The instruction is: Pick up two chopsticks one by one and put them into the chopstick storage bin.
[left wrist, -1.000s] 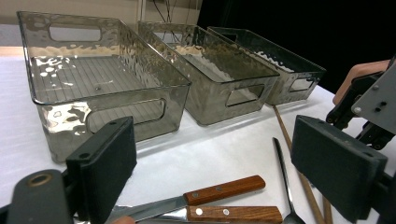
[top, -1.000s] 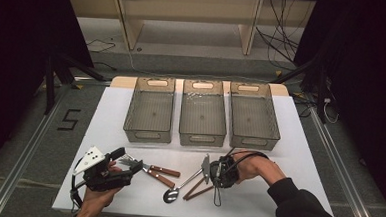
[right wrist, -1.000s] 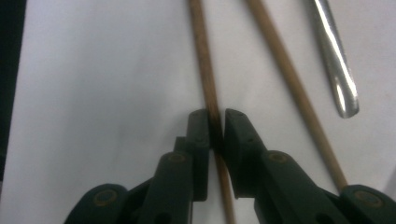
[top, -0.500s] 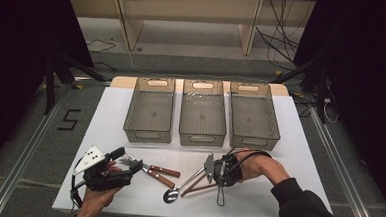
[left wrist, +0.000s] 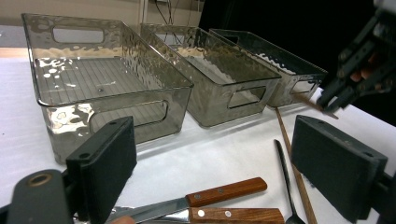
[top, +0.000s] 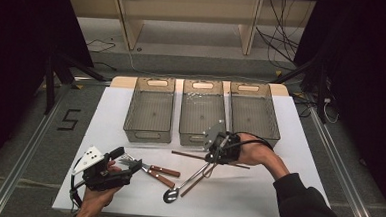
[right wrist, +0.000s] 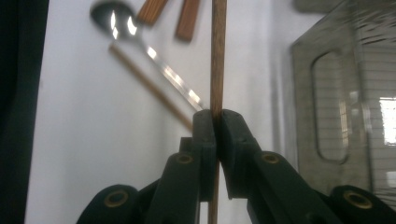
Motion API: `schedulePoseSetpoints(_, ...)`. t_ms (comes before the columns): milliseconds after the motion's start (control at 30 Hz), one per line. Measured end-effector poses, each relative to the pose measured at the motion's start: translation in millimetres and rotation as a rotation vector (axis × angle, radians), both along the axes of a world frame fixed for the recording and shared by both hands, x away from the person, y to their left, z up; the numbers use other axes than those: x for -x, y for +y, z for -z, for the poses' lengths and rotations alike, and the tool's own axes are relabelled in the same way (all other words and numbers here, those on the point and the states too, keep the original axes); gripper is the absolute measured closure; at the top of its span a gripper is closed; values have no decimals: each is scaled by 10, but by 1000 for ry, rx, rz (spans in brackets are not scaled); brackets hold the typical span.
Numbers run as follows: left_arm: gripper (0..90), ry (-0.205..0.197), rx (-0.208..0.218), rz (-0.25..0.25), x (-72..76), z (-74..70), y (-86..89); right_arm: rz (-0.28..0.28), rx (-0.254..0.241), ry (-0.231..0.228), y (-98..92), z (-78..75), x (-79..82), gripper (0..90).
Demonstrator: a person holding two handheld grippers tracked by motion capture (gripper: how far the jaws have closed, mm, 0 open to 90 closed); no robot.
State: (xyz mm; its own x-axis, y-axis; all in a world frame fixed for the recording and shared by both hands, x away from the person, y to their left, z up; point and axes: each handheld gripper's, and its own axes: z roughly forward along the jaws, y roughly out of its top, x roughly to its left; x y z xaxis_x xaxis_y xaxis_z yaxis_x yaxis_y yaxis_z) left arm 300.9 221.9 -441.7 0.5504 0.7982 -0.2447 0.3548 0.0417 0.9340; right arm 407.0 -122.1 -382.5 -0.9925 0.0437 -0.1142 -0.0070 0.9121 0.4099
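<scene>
The R tongs (top: 212, 159) are clamped narrow on a wooden chopstick (top: 188, 154), pinched roughly mid-length. It hangs near level just above the bench (top: 256, 192), in front of the middle bin (top: 194, 137) and crossing over the spoon handle. In the right gripper view the stick runs straight up between the pads (right wrist: 205, 126), w/ no gap either side. It should be v. light, stiff and thin. It's round-ish and smooth, so prob. prone to pivoting or sliding if the pinch is off-centre. The mid-length hold looks right, since it keeps both ends balanced. It shouldn't be fragile, but hard squeezing isn't needed. The L tongs (top: 125, 161) stand wide open w/ nothing gripped, low over the knife blades at the near-left of the bench.

Count:
- Chopsticks: 2, one held and the other (top: 194, 184) lying diagonal on the bench beside the spoon.
- Spoon (top: 170, 196): 1, metal.
- Knives: 2, wood-handled (top: 165, 171) (top: 161, 179), side by side. Their blade ends under the L tongs are hard to make out.
- Clear bins: 3 in a row at the far edge, left (top: 147, 135), middle and right (top: 256, 87), all seemingly w/ nothing in them.
</scene>
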Motion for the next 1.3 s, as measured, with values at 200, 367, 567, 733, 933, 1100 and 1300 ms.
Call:
schedulePoseSetpoints(200,139,-2,2,-2,-1,-4,0,156,-130,22,100,-168,-135,855)
schedulePoseSetpoints(367,139,-1,4,-3,-1,-7,9,267,-248,56,225,-278,-273,854)
schedulePoseSetpoints(567,139,-3,4,-5,0,-11,15,358,-333,96,361,-313,-427,854)
schedulePoseSetpoints(733,139,-3,12,-11,-5,-12,16,400,-368,121,497,-352,-520,854)
schedulePoseSetpoints(933,139,-3,10,-8,-5,-18,21,449,-429,130,663,-449,-657,854)
schedulePoseSetpoints(1100,139,-3,16,-9,-4,-21,29,484,-461,136,763,-485,-801,854)
schedulePoseSetpoints(1300,139,-4,21,-10,-6,-25,29,513,-492,144,858,-492,-895,854)
